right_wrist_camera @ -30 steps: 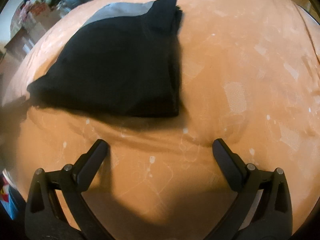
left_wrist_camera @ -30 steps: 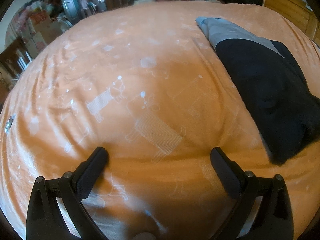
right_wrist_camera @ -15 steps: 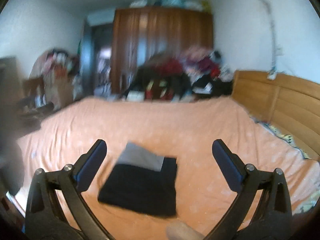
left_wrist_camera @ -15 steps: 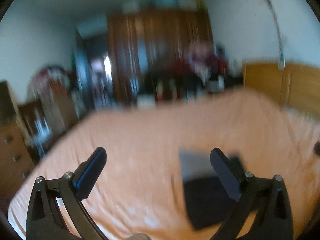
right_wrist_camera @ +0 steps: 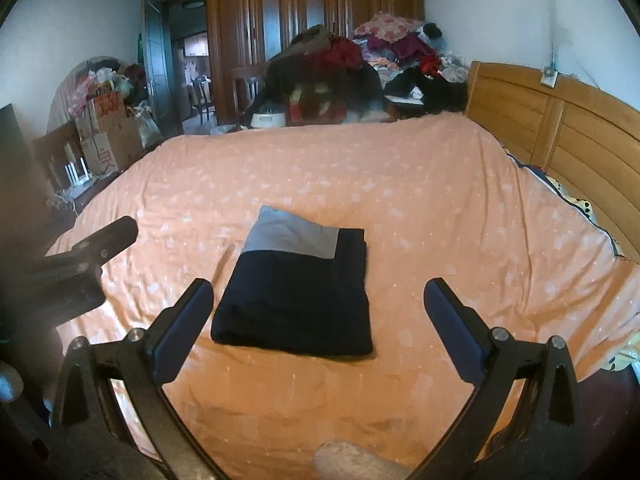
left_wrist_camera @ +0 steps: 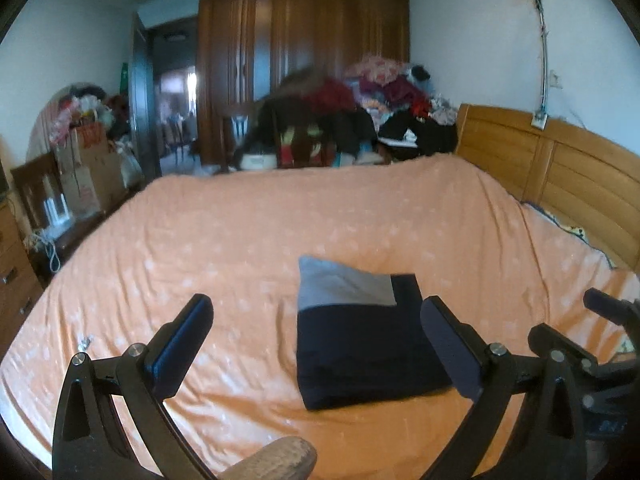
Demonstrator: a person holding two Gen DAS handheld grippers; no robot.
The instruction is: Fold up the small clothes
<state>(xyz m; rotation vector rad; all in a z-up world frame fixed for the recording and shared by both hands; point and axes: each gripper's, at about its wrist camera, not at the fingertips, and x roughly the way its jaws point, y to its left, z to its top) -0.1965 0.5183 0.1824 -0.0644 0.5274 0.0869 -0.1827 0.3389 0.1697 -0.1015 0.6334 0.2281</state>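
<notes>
A bedroom: a wide bed under an orange sheet (left_wrist_camera: 248,240), a wooden headboard (left_wrist_camera: 560,168) on the right, a dark wardrobe (left_wrist_camera: 304,60) at the back and a heap of clothes (left_wrist_camera: 360,112) piled just past the far edge of the bed.

The garment (left_wrist_camera: 360,352) lies on the sheet near the front edge, already a neat rectangle, dark navy with a grey panel at its far end. From the right wrist view it (right_wrist_camera: 296,292) sits centred ahead, with a thick rounded fold along the near left edge.

The left gripper (left_wrist_camera: 316,336) hovers above the sheet, jaws spread wide, holding nothing. The right gripper (right_wrist_camera: 318,312) is likewise spread and empty, raised clear of the cloth. Each shows at the edge of the other's view.

The garment looks soft, light and limp, a knit of several layers that will sag and slide apart if lifted by one point. Judging by its shape, the folding seems finished. If it must be moved, the best hold is probably the thick folded edge, pinching all layers at two corners together.
</notes>
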